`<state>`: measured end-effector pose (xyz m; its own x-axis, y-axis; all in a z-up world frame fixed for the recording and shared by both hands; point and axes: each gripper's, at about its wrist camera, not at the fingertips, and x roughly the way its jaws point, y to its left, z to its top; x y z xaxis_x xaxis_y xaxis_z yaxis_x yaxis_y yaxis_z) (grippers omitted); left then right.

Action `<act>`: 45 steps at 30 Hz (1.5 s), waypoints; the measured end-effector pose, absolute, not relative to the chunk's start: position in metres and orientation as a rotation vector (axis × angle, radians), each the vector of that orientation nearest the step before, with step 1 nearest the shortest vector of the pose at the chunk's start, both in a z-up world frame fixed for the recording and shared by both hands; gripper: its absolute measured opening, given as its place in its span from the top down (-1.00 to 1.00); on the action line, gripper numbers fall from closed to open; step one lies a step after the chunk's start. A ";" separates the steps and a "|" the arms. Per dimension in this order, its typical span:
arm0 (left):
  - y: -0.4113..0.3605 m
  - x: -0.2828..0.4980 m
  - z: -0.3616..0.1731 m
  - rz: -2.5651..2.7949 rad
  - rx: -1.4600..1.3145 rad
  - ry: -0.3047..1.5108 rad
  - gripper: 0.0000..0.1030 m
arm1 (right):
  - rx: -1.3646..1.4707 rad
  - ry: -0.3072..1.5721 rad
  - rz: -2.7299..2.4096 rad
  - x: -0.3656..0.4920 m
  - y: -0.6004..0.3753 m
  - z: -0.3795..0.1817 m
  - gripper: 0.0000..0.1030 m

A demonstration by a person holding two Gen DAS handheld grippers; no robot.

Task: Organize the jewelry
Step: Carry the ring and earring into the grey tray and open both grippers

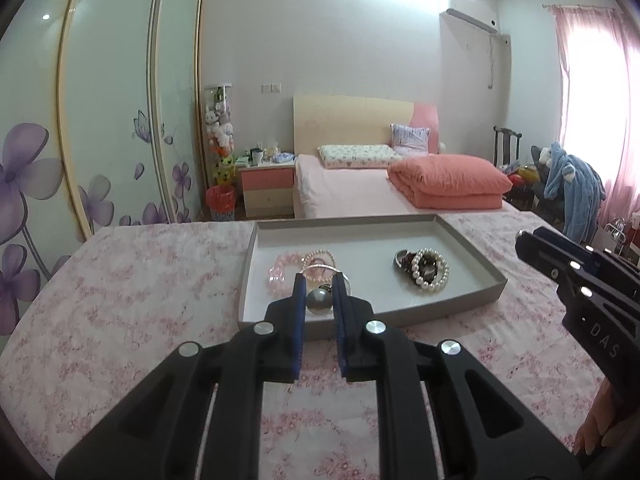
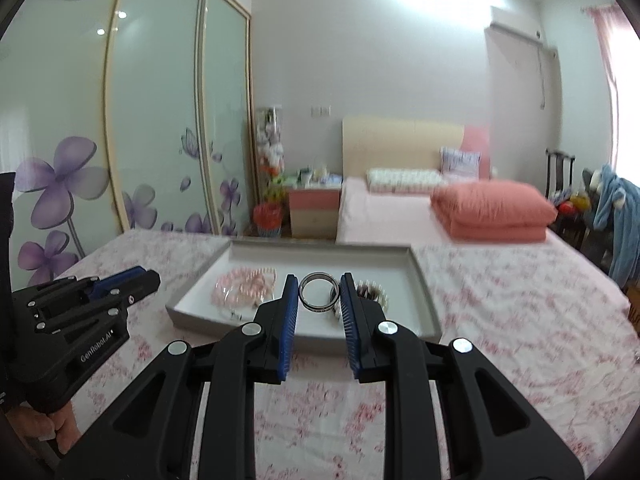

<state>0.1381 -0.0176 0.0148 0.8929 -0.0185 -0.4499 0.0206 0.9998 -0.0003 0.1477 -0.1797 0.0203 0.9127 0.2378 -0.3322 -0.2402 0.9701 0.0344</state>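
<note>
I am holding a grey pearl earring (image 1: 319, 300) pinched between the blue pads of my left gripper (image 1: 319, 286), just above the near edge of the grey tray (image 1: 472, 292) sitting on the floral tablecloth (image 1: 120, 300). My right gripper (image 2: 319, 294) is clamping a silver bangle (image 2: 319, 291) upright between its fingers, hanging over the tray's near side. Inside the tray, pink bead bracelets (image 1: 282, 270) are lying at the left, and a white pearl bracelet (image 1: 430, 272) is resting against a dark piece at the right.
</note>
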 end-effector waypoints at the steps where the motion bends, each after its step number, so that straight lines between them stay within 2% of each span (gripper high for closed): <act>1: -0.018 0.138 0.016 -0.021 0.004 0.461 0.73 | -0.010 0.327 0.243 0.146 -0.180 0.021 0.56; 24: -0.017 0.175 0.019 -0.028 0.013 0.436 0.73 | 0.013 0.294 0.219 0.180 -0.184 0.025 0.56; 41: -0.025 0.257 -0.013 -0.062 0.009 0.540 0.73 | 0.111 0.502 0.236 0.268 -0.178 -0.011 0.56; 43: -0.025 0.263 -0.016 -0.067 0.002 0.552 0.67 | 0.129 0.523 0.244 0.274 -0.178 -0.014 0.56; 45: -0.024 0.265 -0.018 -0.069 -0.012 0.562 0.41 | 0.157 0.552 0.263 0.278 -0.179 -0.016 0.50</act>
